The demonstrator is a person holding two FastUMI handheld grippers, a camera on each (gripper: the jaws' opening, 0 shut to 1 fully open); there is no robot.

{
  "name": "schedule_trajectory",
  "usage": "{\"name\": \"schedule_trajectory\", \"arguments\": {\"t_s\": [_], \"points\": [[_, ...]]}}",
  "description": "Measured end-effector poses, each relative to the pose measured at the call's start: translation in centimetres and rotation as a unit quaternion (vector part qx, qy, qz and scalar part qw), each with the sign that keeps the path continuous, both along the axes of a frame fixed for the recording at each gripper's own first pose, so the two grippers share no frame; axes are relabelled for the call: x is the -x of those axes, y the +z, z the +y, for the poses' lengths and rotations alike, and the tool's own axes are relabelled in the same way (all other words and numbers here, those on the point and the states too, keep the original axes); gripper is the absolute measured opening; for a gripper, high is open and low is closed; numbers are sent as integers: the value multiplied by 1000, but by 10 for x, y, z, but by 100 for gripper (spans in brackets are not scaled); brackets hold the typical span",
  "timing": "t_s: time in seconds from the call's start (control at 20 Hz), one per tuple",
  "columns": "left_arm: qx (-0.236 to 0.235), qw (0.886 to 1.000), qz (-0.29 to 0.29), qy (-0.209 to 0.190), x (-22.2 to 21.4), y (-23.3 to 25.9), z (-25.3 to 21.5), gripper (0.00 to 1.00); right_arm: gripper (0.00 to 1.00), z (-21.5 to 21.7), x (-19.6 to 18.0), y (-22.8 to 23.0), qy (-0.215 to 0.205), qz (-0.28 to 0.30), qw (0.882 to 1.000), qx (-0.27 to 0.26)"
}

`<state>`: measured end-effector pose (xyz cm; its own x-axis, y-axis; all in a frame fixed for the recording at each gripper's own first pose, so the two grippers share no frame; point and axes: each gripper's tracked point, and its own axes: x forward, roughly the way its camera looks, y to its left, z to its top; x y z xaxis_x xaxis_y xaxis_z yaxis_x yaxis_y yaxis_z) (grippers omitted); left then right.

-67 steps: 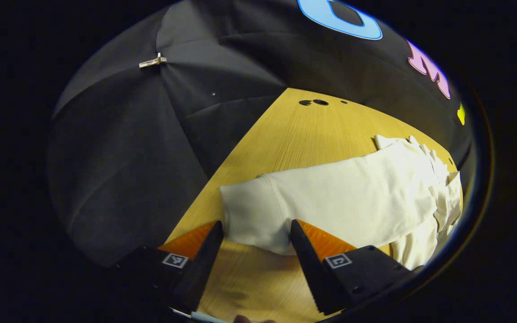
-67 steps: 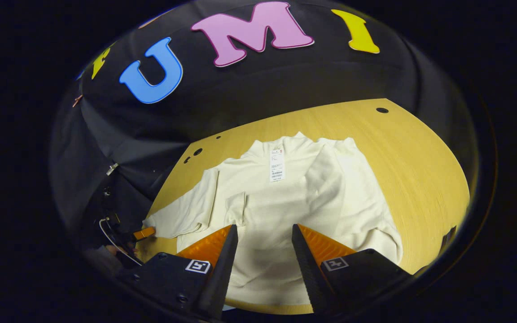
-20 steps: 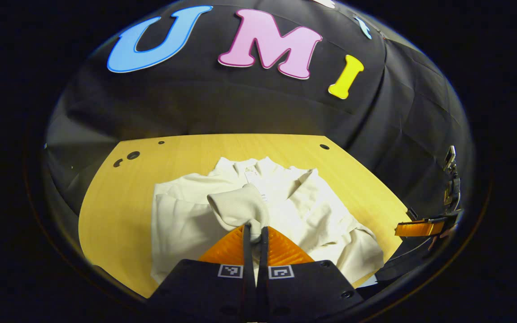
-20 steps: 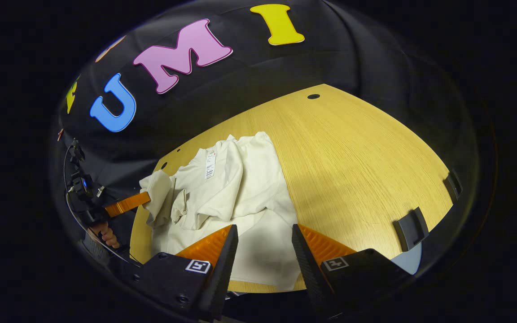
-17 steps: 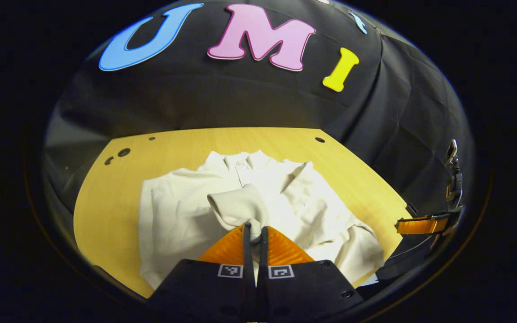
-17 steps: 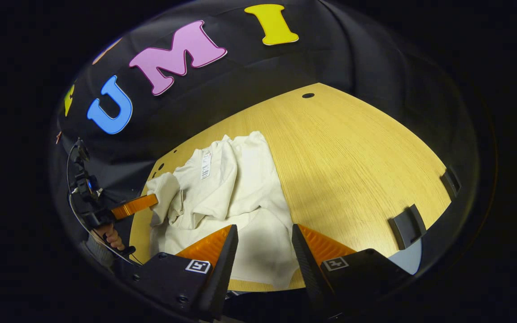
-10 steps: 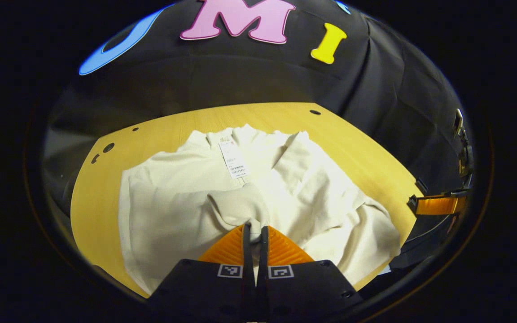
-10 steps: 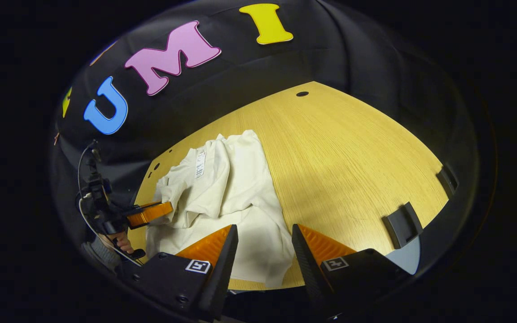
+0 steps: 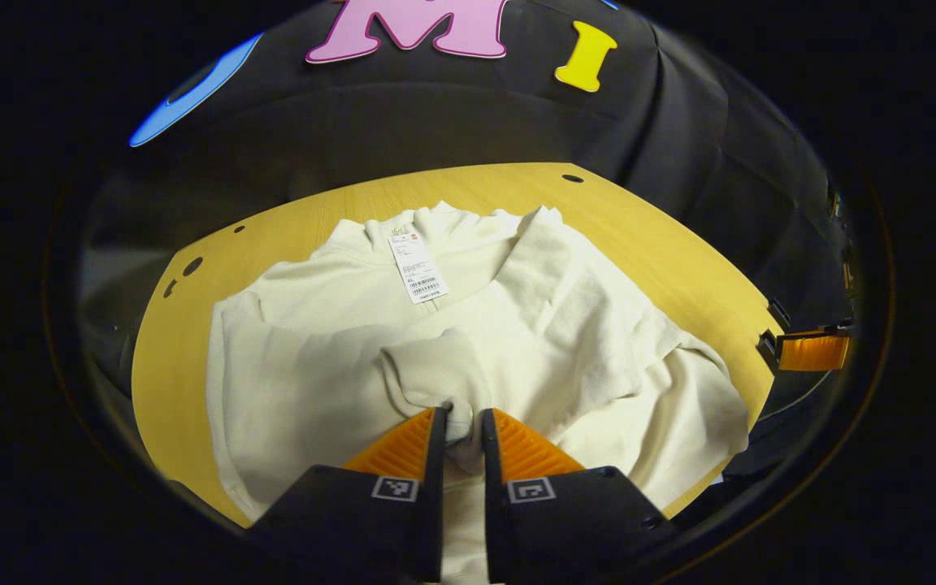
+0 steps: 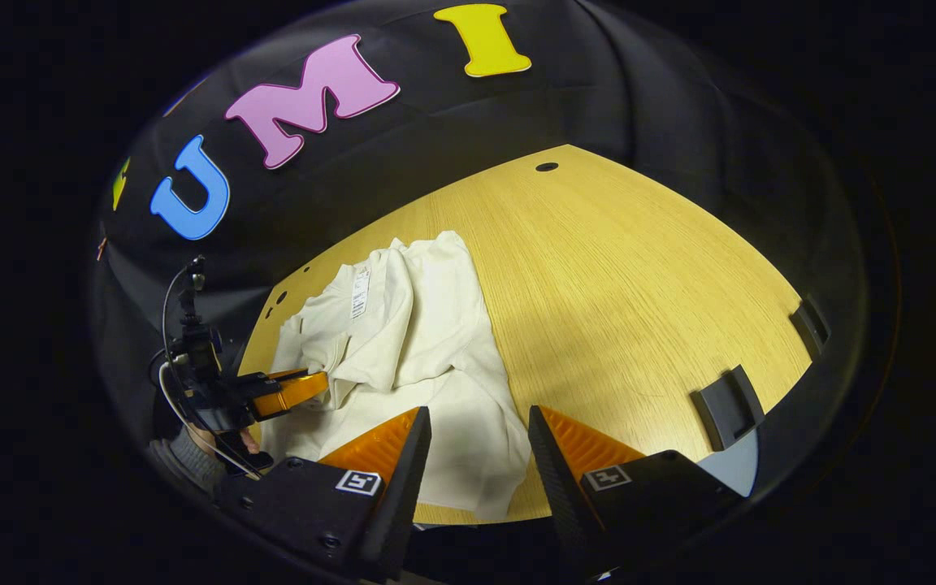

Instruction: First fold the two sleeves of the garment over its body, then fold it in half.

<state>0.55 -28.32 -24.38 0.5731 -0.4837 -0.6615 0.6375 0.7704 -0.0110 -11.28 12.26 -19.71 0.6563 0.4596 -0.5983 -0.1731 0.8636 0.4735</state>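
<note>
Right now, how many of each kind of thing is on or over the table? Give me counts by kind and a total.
Cream garment: 1
Paper tag on its collar: 1
Tongs, left and right: 2
Dark brackets at the table edge: 2
Total: 6

Left gripper (image 9: 460, 426) comes up with a dark, blocky body; each finger mount wears a small square black-and-white marker; right gripper (image 10: 476, 443) has the same dark housing and markers, with round screw heads; a pale cable loops off the far gripper's mast.
</note>
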Motion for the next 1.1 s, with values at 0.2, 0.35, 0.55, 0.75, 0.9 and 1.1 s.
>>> {"name": "schedule_trajectory", "arguments": {"t_s": [0.2, 0.35, 0.55, 0.75, 0.9, 1.1], "points": [[2, 1000, -18, 6, 7, 11, 7, 58, 75, 3, 0, -1, 4, 0, 1000, 4], [3, 999, -36, 10, 17, 25, 17, 77, 75, 4, -2, -2, 5, -2, 1000, 7], [0, 998, -50, 45, 28, 40, 52, 92, 75, 9, 0, -7, 19, -3, 1000, 21], [11, 994, -43, 97, 49, 43, 103, 92, 75, 16, 11, -13, 45, -4, 998, 40], [6, 990, -25, 135, 71, 27, 147, 92, 75, 20, 22, -19, 66, -3, 997, 45], [-15, 985, 13, 169, 96, -3, 187, 93, 75, 18, 33, -34, 82, 11, 995, 61]]}}
